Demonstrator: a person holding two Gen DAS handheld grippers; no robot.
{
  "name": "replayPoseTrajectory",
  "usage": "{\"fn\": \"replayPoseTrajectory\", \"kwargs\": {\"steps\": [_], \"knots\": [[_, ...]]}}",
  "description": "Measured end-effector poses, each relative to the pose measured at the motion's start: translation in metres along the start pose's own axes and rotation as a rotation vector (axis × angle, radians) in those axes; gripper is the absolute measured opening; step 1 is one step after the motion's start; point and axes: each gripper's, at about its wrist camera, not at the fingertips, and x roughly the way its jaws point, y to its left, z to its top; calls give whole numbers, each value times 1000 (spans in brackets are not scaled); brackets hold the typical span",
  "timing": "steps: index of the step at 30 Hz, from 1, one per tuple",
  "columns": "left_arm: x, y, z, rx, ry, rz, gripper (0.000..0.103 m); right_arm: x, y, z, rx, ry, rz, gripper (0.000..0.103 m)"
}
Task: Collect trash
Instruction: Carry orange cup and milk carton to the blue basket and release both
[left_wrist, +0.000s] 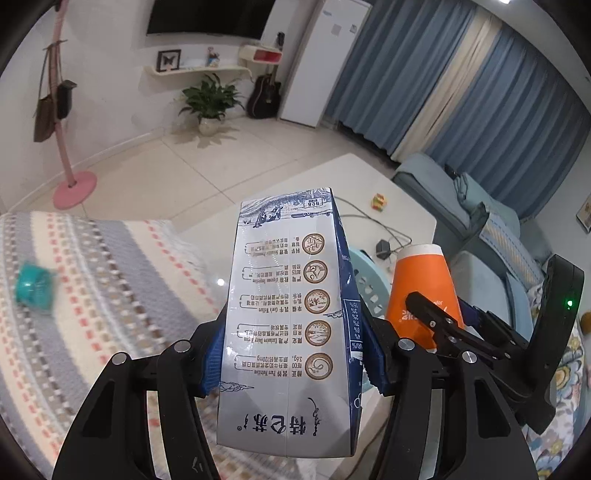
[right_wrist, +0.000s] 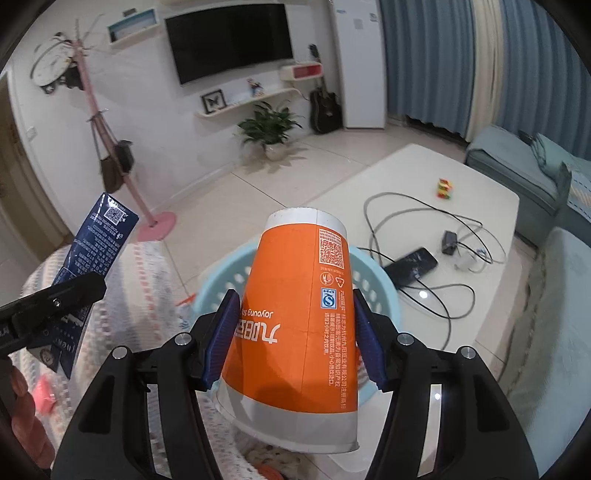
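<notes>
Both grippers are loaded up here. The left gripper (left_wrist: 293, 354) pinches a milk carton (left_wrist: 291, 328) dead centre in its view, blue pads (left_wrist: 213, 363) pressed into both sides, print upside down, and the carton's bottom edge runs so low it hides whatever sits under it. The right gripper (right_wrist: 291, 341) squeezes an orange cup (right_wrist: 295, 332) the same way, mouth toward the camera, base pointing away. Behind the cup there's a pale blue basket (right_wrist: 380, 284), only its rim and slotted wall peeking out on either side, so I can't see what's in it. In the left view the basket (left_wrist: 373, 288) is just a sliver between carton and cup (left_wrist: 421, 291). At the left edge of the right view the carton (right_wrist: 98, 251) shows up again, partly covered by the other gripper's black finger. Right side of the frame: a white table (right_wrist: 406, 177) with tangled cables (right_wrist: 417, 236), a phone (right_wrist: 410, 266) and a small coloured cube (right_wrist: 445, 189). A teal blob (left_wrist: 34, 287) on the striped blanket (left_wrist: 110, 277) is too blurred to identify.
</notes>
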Motion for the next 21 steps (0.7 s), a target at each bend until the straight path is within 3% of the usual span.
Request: {"fn": "replayPoseTrajectory", "kwargs": {"steps": [6, 9, 21], "knots": [[28, -5, -6, 10, 43, -10, 59, 31, -9, -8, -20, 55, -106, 58], [34, -3, -8, 0, 51, -16, 65, 40, -12, -11, -11, 67, -104, 58], [3, 16, -29, -26, 20, -28, 67, 35, -15, -13, 15, 69, -71, 58]]}}
